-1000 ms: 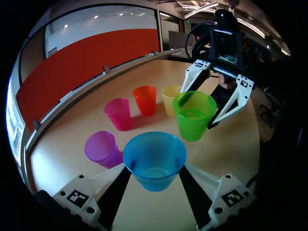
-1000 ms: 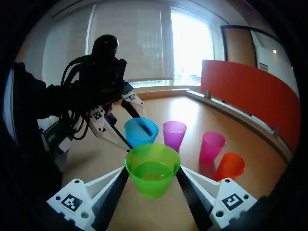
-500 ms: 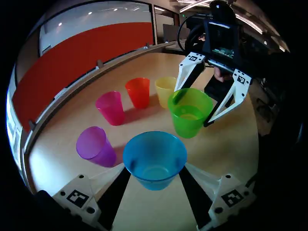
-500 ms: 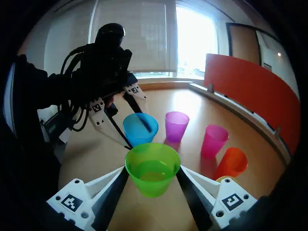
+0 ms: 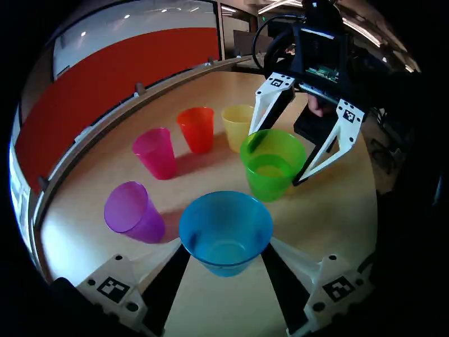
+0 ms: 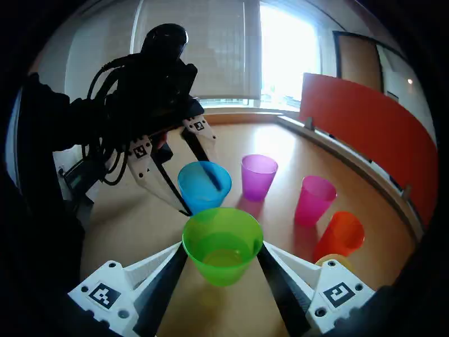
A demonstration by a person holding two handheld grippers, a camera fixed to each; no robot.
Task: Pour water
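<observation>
In the left gripper view, my left gripper (image 5: 225, 247) is shut on a blue cup (image 5: 225, 231) with a little water in it, held above the wooden table (image 5: 331, 213). Beyond it, my right gripper (image 5: 278, 160) is shut on a green cup (image 5: 272, 163) holding some water. In the right gripper view, the green cup (image 6: 223, 244) sits upright between my right gripper's (image 6: 223, 253) fingers, and the blue cup (image 6: 204, 185) hangs in the left gripper (image 6: 196, 188) just behind it. Both cups are lifted and close to each other.
On the table stand a purple cup (image 5: 133, 211), a pink cup (image 5: 154, 151), an orange cup (image 5: 196, 129) and a yellow cup (image 5: 237, 126). A red panel (image 5: 101, 84) runs along the table's far edge. A dark sleeve (image 6: 50, 129) holds the left gripper.
Both held cups have risen a little, so the standing cups sit lower and farther off. The green cup has drawn slightly nearer the blue one.
</observation>
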